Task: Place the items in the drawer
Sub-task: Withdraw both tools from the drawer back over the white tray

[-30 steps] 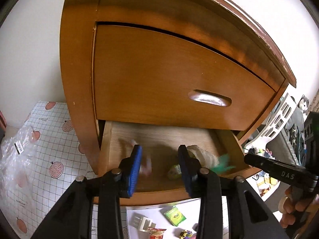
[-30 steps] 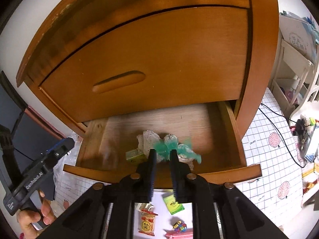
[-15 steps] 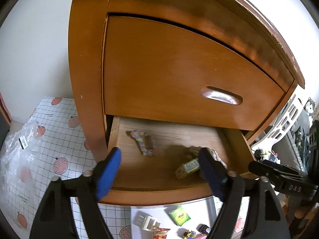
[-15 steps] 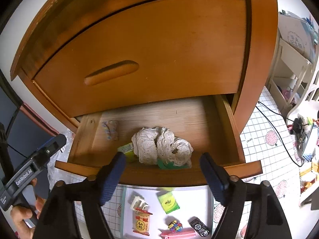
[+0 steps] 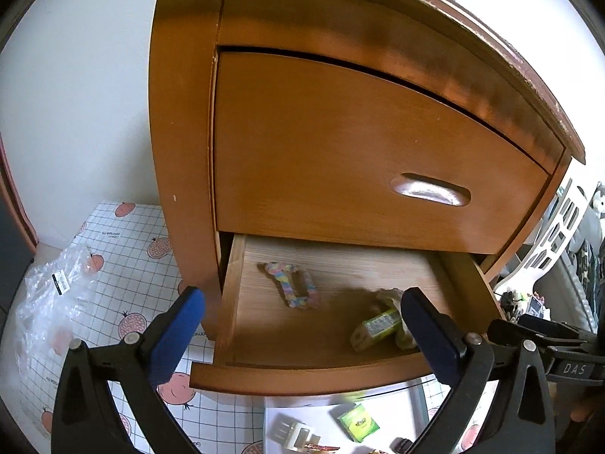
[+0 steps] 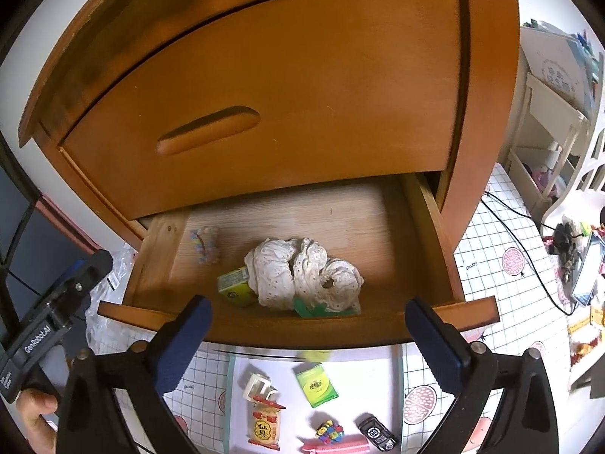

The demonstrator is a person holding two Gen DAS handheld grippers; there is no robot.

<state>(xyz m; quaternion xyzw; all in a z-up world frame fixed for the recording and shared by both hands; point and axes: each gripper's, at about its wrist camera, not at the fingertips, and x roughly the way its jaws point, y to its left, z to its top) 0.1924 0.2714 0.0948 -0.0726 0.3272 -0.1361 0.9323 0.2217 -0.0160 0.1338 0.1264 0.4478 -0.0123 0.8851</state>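
The lower drawer of a wooden nightstand is pulled out. On its floor lie a pastel braided piece, a crumpled white lace cloth over something green, and a small yellow-green box. My left gripper hovers over the drawer's front left, its jaws opening with nothing gripped between them. Over the front middle, my right gripper has jaws opening too, clear of the cloth below.
Below the drawer a white sheet holds a green box, a white clip, a snack packet, a toy car and other small items. The upper drawer is shut. A plastic bag lies left; white shelves stand right.
Both grippers went from nearly shut to wide. The left let go of the pastel piece and the right let go of the lace cloth; both things now lie in the drawer.
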